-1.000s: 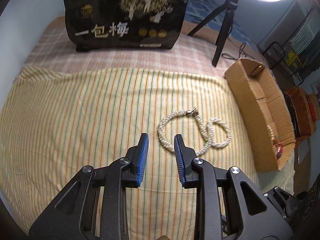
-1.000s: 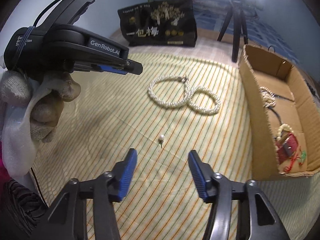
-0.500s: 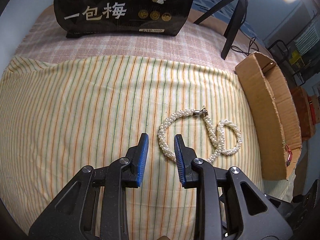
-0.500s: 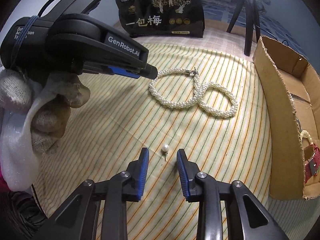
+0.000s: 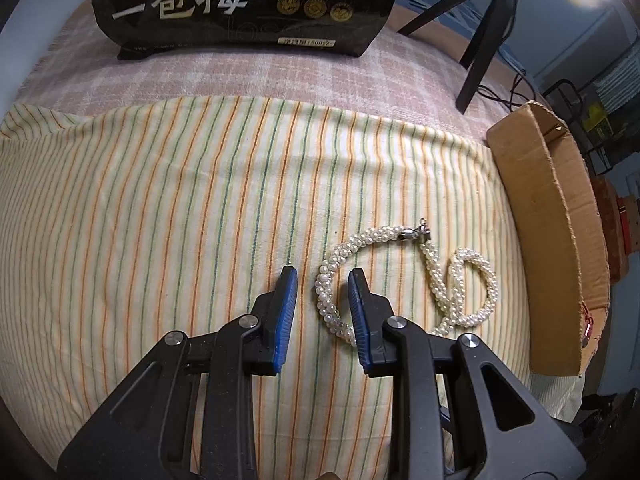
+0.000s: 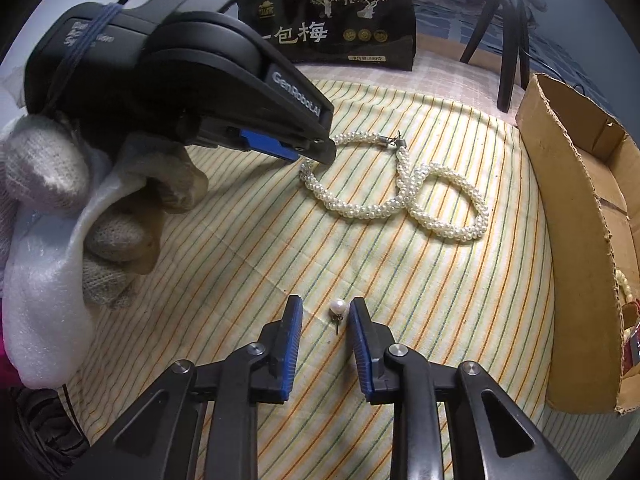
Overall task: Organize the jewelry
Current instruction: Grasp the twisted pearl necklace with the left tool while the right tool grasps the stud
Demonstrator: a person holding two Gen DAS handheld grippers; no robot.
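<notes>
A white pearl necklace [image 5: 400, 235] [image 6: 360, 210] lies in a figure-eight on the striped cloth [image 5: 160, 200]. My left gripper [image 5: 322, 273] stands over its left loop, one finger on each side of the strand, pads apart from the beads; in the right wrist view the left gripper [image 6: 320, 152] tips down at that loop. A small pearl stud earring [image 6: 337, 306] lies nearer the front. My right gripper [image 6: 326, 301] has its jaws closing around it, with the pearl close to the right pad and a gap still on the left.
An open cardboard box [image 5: 548, 220] [image 6: 568, 220] with other jewelry inside stands at the right edge of the cloth. A black printed bag [image 5: 240, 0] and a tripod [image 5: 484, 40] stand at the back. A gloved hand [image 6: 80, 200] holds the left gripper.
Both grippers have come down closer to the cloth. The left one moved onto the necklace's left loop. The right jaws narrowed from wide apart to just around the pearl earring.
</notes>
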